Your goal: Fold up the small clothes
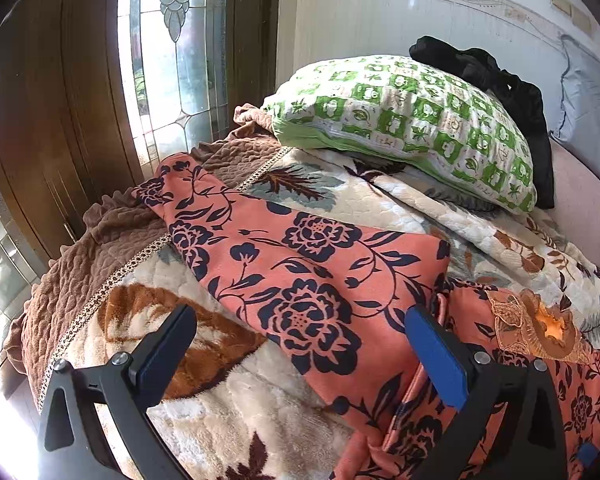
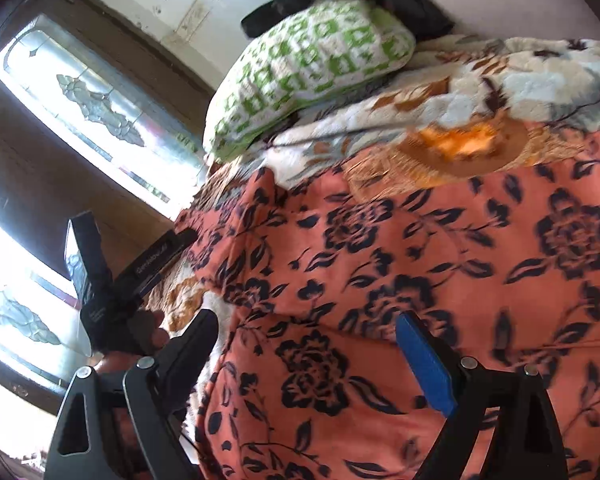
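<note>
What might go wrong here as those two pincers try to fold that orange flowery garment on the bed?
1. The plush blanket under the orange floral garment is lumpy, so the left gripper, open, may pinch blanket too.
2. The garment already lies bunched near the blue pad; folds may come out crooked.
3. The right gripper view is blurred, suggesting fast motion.

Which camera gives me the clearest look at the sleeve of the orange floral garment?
The left wrist view. There the sleeve lies stretched out across the blanket, sharp, its end near the brown quilt. The right wrist view is blurred and tilted; it shows mostly the garment body, the sleeve hard to make out.
</note>
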